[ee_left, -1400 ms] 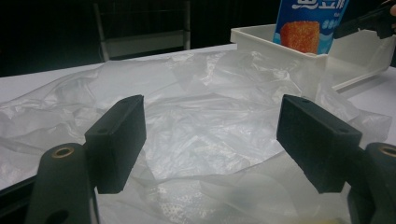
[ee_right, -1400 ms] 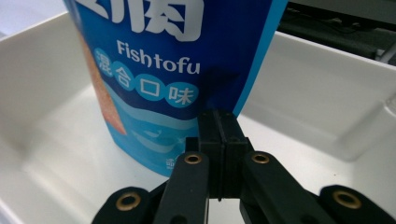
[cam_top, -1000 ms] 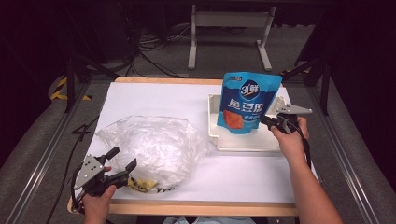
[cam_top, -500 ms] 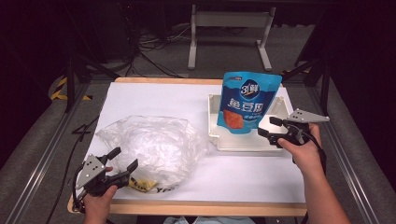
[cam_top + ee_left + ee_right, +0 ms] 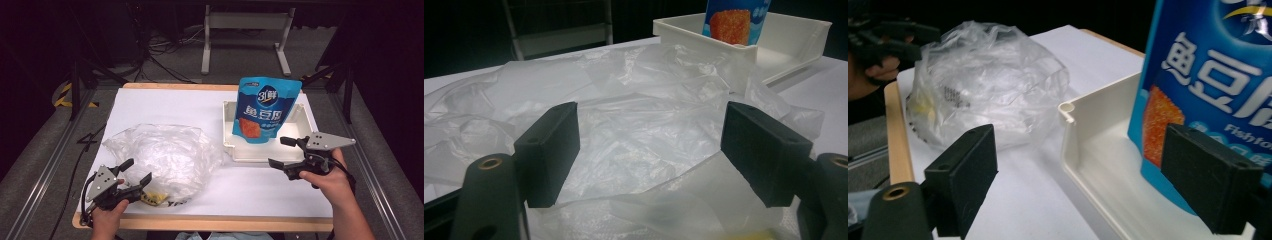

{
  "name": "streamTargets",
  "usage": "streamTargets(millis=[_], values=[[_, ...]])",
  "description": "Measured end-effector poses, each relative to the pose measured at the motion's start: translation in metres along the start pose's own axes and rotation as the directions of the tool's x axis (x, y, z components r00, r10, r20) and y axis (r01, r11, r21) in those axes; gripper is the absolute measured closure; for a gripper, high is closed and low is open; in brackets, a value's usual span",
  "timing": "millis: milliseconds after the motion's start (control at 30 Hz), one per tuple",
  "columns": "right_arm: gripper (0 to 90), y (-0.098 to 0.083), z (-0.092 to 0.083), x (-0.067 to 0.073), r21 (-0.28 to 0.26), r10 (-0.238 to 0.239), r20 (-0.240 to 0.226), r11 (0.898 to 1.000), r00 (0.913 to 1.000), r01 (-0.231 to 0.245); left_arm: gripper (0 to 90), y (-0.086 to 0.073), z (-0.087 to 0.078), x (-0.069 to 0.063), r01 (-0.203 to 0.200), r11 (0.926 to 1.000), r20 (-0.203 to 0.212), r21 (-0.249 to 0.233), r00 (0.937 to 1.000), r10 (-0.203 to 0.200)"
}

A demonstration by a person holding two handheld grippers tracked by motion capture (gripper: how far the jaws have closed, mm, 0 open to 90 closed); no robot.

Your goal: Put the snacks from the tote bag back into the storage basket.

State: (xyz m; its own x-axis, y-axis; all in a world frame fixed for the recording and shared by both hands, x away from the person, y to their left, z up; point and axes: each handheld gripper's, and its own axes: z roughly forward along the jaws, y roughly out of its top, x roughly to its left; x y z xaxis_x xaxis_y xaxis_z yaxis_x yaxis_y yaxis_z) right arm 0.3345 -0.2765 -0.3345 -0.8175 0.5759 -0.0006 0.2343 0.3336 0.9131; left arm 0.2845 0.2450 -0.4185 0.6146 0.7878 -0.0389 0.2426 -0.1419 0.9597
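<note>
A blue snack pouch point(image 5: 266, 109) stands in the white tray point(image 5: 260, 152), the right gripper point(image 5: 283, 151) just beside it, jaws just opened wide and empty, the left gripper point(image 5: 135, 172) gaping at the clear plastic bag point(image 5: 165, 152).

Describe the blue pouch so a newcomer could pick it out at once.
Start at the white-topped table and find the shallow white tray on its right half. The blue pouch stands upright inside it. It is the one brightly printed package, with white lettering and an orange panel, unlike the crumpled clear plastic bag to its left.
</note>
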Motion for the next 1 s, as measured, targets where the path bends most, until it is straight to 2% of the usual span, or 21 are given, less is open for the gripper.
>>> streamTargets(millis=[67, 167, 267, 300, 367, 433, 567, 667, 800, 1000], values=[[15.7, -0.003, 0.002, 0.004, 0.010, -0.030, -0.007, 0.999, 0.9995, 0.030, 24.4, 0.000, 0.000, 0.000, -0.002, 1.0000, 0.000, -0.002, 1.0000, 0.002], [15.2, -0.007, 0.004, 0.008, 0.002, -0.031, -0.031, 1.000, 0.9990, 0.032, 24.4, 0.000, 0.000, 0.000, -0.002, 1.0000, 0.000, -0.005, 1.0000, 0.002], [14.2, -0.010, 0.007, 0.010, 0.000, -0.060, -0.037, 0.998, 0.9975, 0.060, 24.4, 0.000, 0.000, 0.000, 0.002, 1.0000, 0.000, -0.009, 1.0000, -0.002], [14.6, -0.012, 0.008, 0.011, -0.008, -0.068, -0.034, 0.998, 0.9971, 0.068, 24.4, 0.000, -0.001, 0.000, 0.001, 1.0000, 0.000, -0.007, 1.0000, -0.001], [15.3, -0.018, 0.009, 0.010, -0.023, -0.096, 0.003, 0.995, 0.9954, 0.096, 24.4, 0.001, -0.001, 0.000, 0.000, 0.9999, 0.000, -0.011, 1.0000, 0.000], [15.0, -0.023, 0.010, 0.010, -0.028, -0.093, 0.011, 0.995, 0.9956, 0.094, 24.4, 0.001, -0.002, 0.000, -0.001, 0.9999, 0.001, -0.013, 1.0000, 0.001], [14.2, -0.040, 0.011, 0.009, -0.064, -0.032, 0.006, 0.997, 0.9995, 0.032, 24.3, 0.001, -0.002, 0.001, -0.002, 0.9999, 0.001, -0.014, 1.0000, 0.002], [14.0, -0.051, 0.013, 0.009, -0.044, -0.052, 0.033, 0.998, 0.9981, 0.053, 24.3, 0.001, -0.002, 0.001, -0.004, 0.9999, 0.007, -0.015, 1.0000, 0.004], [12.8, -0.064, 0.014, 0.009, -0.065, -0.022, 0.055, 0.998, 0.9983, 0.025, 24.2, 0.001, -0.001, 0.001, -0.005, 0.9999, 0.006, -0.016, 1.0000, 0.005], [9.9, -0.086, 0.025, 0.005, -0.048, 0.010, 0.100, 0.999, 0.9949, -0.006, 24.0, 0.000, 0.000, 0.003, 0.010, 0.9999, -0.002, -0.012, 0.9999, -0.011]])
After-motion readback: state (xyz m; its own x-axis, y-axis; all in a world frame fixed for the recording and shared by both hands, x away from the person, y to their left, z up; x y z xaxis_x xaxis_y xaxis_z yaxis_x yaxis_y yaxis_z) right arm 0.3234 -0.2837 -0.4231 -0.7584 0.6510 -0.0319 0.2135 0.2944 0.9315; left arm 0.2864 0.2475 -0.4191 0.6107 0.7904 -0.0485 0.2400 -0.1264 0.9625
